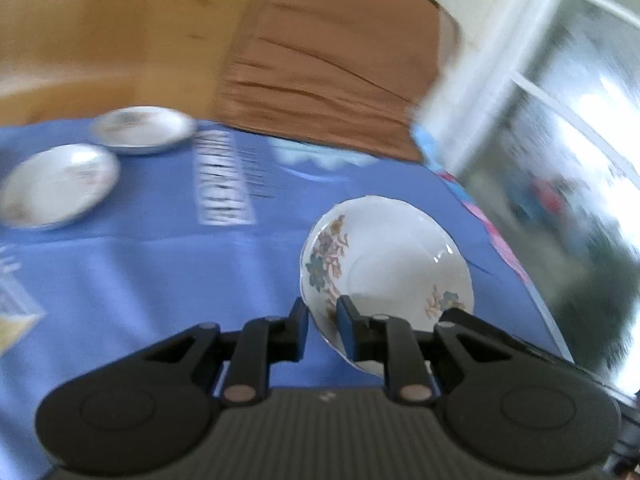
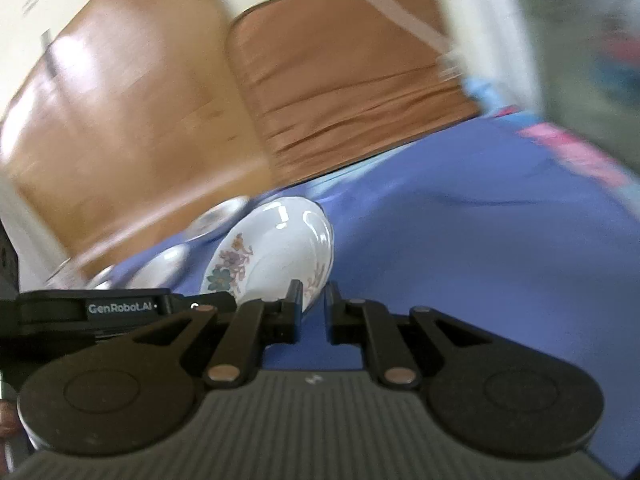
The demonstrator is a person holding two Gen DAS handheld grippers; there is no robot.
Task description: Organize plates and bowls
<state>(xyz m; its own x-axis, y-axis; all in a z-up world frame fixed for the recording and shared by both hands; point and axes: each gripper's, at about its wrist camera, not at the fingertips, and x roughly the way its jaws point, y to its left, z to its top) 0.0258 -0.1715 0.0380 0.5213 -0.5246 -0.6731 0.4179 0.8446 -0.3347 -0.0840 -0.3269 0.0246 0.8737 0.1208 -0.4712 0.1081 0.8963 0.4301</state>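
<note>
Blue cloth (image 1: 160,272); floral saucer (image 1: 384,264) (tilted) pinched in left tool (image 1: 322,320).

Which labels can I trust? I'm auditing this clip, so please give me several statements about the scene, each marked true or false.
1. The left claw is shut on the rim of the floral plate. True.
2. The floral plate lies flat on the blue cloth. False: it is tilted, gripped by its rim.
3. Two other plates sit on the cloth further off. True.
4. Those two plates are stacked. False: they lie side by side.
5. The right claw is wide open. False: it is shut, with the floral plate's rim between its fingers.
</note>
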